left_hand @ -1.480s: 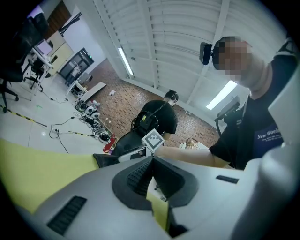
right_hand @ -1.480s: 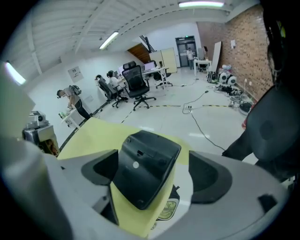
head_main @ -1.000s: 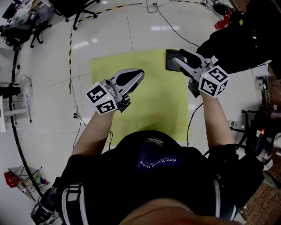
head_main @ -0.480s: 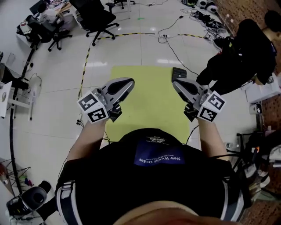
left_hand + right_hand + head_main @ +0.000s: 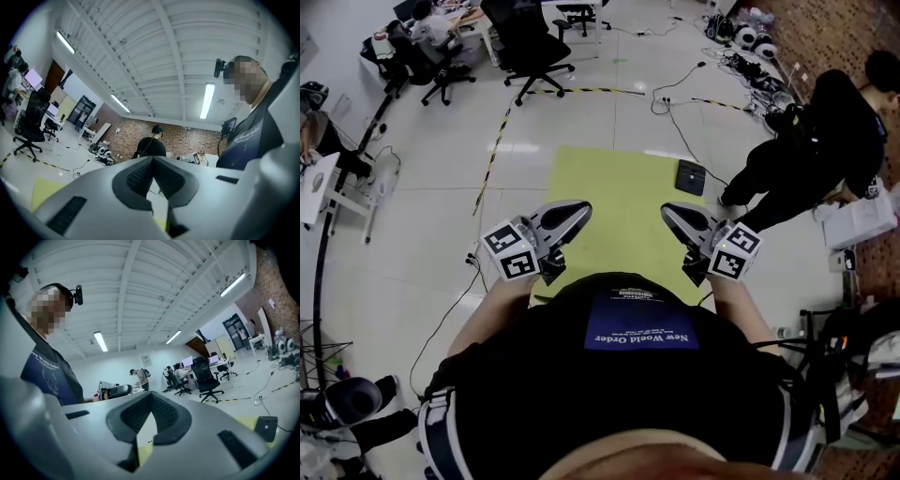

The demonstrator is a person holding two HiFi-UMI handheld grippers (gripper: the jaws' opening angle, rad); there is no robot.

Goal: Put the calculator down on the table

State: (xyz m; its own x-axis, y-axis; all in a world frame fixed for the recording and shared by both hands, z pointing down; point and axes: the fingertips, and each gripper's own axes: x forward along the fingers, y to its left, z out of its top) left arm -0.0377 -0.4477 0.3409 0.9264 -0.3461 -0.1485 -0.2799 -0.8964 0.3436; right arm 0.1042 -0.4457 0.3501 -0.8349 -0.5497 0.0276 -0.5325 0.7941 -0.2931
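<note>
The calculator (image 5: 690,176), a small dark slab, lies flat on the far right corner of the yellow-green table (image 5: 609,206). It also shows in the right gripper view, low at the right (image 5: 267,426). Both grippers hover close to my chest over the table's near edge, well short of the calculator. My left gripper (image 5: 579,207) is shut and empty, its ribbed pads meeting at the tip (image 5: 152,160). My right gripper (image 5: 668,211) is also shut with nothing in it (image 5: 151,394).
A person in black (image 5: 811,141) bends over just right of the table, near the calculator's corner. Office chairs (image 5: 530,47) and desks stand at the back left. Cables (image 5: 675,117) run over the white floor behind the table, and gear lies at the back right.
Both grippers have drawn back from the calculator towards my body and risen. The right jaws have closed empty. The calculator stays on the table's far right corner.
</note>
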